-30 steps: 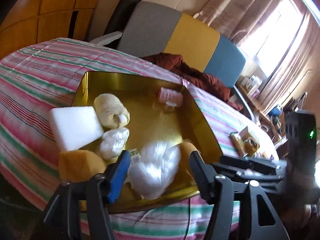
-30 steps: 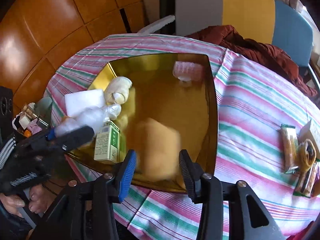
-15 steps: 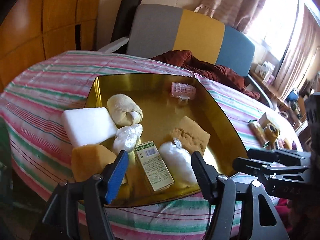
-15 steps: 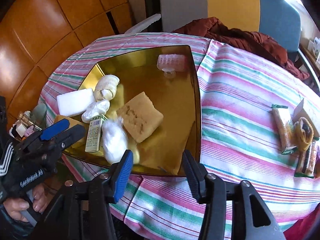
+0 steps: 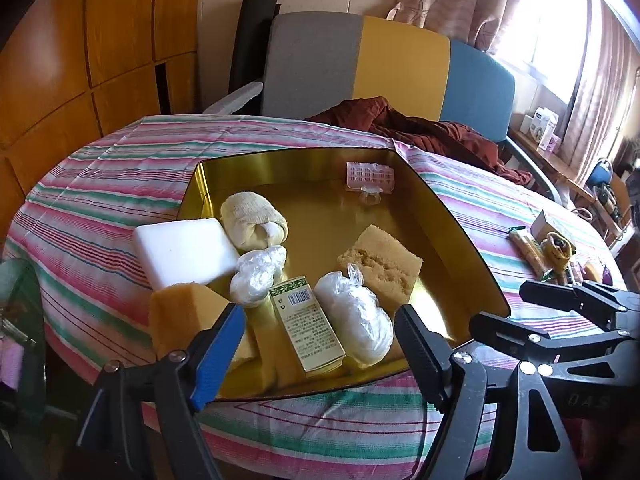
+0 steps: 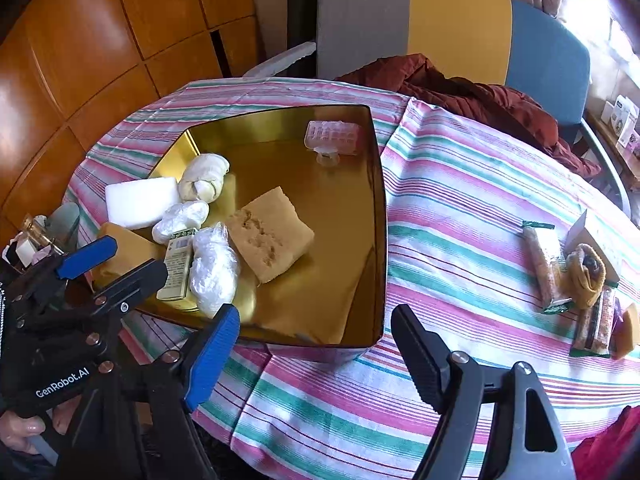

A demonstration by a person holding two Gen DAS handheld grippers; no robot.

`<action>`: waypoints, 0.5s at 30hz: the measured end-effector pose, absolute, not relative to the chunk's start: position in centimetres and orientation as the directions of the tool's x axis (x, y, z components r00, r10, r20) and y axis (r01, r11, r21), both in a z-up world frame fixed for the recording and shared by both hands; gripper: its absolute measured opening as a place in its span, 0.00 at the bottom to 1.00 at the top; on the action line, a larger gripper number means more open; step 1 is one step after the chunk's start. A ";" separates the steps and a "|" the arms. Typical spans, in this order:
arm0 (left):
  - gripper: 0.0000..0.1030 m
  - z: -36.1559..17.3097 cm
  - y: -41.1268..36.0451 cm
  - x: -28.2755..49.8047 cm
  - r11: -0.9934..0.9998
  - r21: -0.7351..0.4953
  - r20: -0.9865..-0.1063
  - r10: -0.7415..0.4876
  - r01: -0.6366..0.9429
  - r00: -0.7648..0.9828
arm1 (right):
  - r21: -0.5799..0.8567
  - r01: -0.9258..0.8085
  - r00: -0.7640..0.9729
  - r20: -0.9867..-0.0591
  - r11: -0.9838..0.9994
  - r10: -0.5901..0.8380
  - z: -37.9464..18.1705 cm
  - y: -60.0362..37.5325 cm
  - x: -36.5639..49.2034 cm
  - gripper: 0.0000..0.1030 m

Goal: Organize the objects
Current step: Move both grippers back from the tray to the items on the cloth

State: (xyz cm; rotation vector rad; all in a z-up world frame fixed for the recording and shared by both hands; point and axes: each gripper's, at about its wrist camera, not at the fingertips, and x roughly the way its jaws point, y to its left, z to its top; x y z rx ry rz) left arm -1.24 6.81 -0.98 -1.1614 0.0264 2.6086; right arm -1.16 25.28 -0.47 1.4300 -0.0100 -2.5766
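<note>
On the striped tablecloth (image 6: pixel 460 200) sits one shallow gold tray (image 6: pixel 376 208), and everything sorted so far lies inside it or on its left rim. Counting from the left in the right wrist view: one white foam block (image 6: pixel 138 200) and one yellow sponge (image 6: pixel 120 252) propped on the rim, one rolled cream cloth (image 6: pixel 204 182), two clear plastic bundles, a smaller one (image 6: pixel 180 220) and a larger one (image 6: pixel 214 268), one green-and-cream carton (image 6: pixel 178 264) lying flat between them, one tan sponge (image 6: pixel 270 238) near the tray's middle, and one pink roller piece (image 6: pixel 332 138) alone at the far corner. Right of the tray, well apart on the cloth, lies a small heap of wrapped snack bars (image 6: pixel 544 260) beside a pale box (image 6: pixel 600 240). The left gripper (image 5: pixel 316 344) hovers over the tray's near edge with its jaws having just been opening; the carton and the larger bundle (image 5: pixel 354 318) show between the fingers but neither is pressed. The right gripper (image 6: pixel 316 344) hangs over the tray's near right corner, its jaws also having just spread wide, nothing between them; the tan sponge lies beyond its blue-padded finger, clear of it.
</note>
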 end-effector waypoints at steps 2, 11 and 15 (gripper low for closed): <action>0.76 -0.9 7.0 -1.1 -0.961 -0.083 -0.729 0.240 -0.265 -0.642 | 0.098 0.159 -0.522 -0.836 -0.982 -0.168 -0.4 25.5 -1.1 0.77; 0.78 -0.4 7.5 -0.5 -0.961 -0.052 -0.715 0.227 -0.273 -0.662 | 0.102 0.097 -0.537 -0.832 -0.990 -0.138 -0.5 27.0 -1.0 0.77; 0.79 -0.1 7.8 -0.3 -0.959 -0.041 -0.713 0.226 -0.281 -0.664 | 0.099 0.077 -0.538 -0.834 -0.992 -0.125 -0.6 27.7 -1.0 0.77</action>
